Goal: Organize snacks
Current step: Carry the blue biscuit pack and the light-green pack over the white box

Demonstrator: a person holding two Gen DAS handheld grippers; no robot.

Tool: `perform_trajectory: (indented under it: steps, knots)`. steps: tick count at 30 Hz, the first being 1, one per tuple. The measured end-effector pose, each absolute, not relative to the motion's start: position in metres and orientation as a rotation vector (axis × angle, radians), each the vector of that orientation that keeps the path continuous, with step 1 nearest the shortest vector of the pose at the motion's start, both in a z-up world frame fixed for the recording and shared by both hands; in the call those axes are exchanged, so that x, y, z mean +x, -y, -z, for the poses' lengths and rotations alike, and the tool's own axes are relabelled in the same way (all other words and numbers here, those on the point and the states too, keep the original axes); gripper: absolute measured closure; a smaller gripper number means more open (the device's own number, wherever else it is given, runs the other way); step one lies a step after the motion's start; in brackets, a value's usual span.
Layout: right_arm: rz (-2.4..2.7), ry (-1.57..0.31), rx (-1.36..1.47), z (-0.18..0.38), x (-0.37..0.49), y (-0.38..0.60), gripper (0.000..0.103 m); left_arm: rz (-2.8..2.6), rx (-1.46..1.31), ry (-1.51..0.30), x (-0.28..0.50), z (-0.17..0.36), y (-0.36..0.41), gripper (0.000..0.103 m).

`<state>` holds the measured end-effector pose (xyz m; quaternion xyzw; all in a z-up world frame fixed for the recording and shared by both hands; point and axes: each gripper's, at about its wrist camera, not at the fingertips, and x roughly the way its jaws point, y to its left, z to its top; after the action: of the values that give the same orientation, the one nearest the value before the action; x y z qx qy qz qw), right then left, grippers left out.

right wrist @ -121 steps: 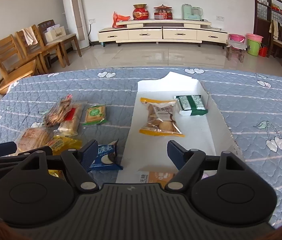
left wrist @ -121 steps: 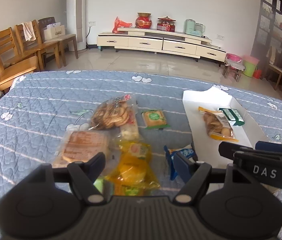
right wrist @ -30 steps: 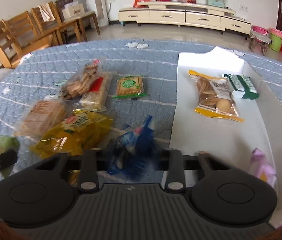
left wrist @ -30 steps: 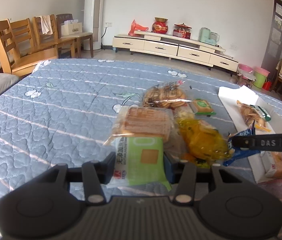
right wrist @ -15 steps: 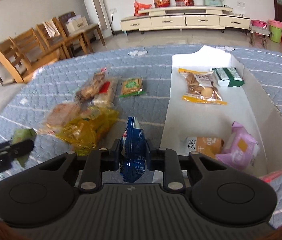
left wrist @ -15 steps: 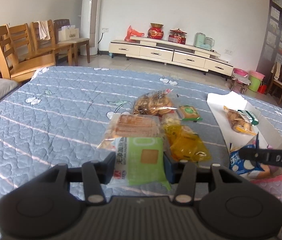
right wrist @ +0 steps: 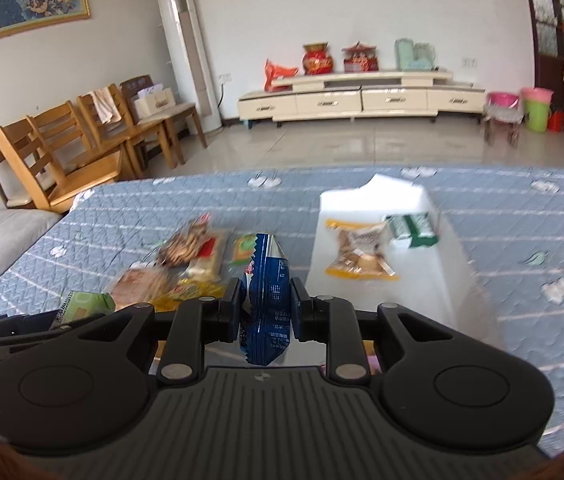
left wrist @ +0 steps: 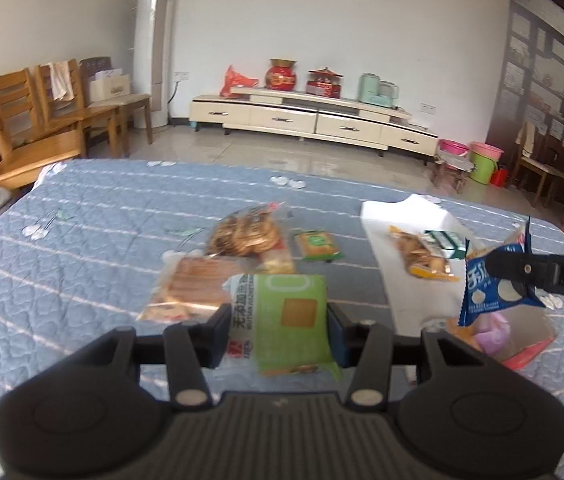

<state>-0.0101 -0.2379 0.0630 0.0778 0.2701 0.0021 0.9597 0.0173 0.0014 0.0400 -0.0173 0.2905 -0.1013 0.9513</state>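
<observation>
My left gripper is shut on a green cracker packet and holds it above the blue quilted table. My right gripper is shut on a blue snack packet, held upright in the air; it also shows in the left wrist view above the near end of the white box. The box holds a yellow-edged biscuit bag and a green-and-white packet. Loose on the table lie a cookie bag, a wafer bag and a small green packet.
A pink packet and an orange one lie at the box's near end. A yellow bag lies beside the wafer bag. Wooden chairs stand left of the table, a TV cabinet beyond it.
Both grippers have risen with their packets. The right gripper has carried the blue packet from the table's middle to above the box's near end.
</observation>
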Motion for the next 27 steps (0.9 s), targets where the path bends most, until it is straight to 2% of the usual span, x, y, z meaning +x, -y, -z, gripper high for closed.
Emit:
perform_trajectory:
  steps: [27]
  knots:
    - [0.171, -0.462, 0.132, -0.086, -0.049, 0.301, 0.075, 0.37, 0.039, -0.545, 0.018, -0.068, 0.084, 0.055]
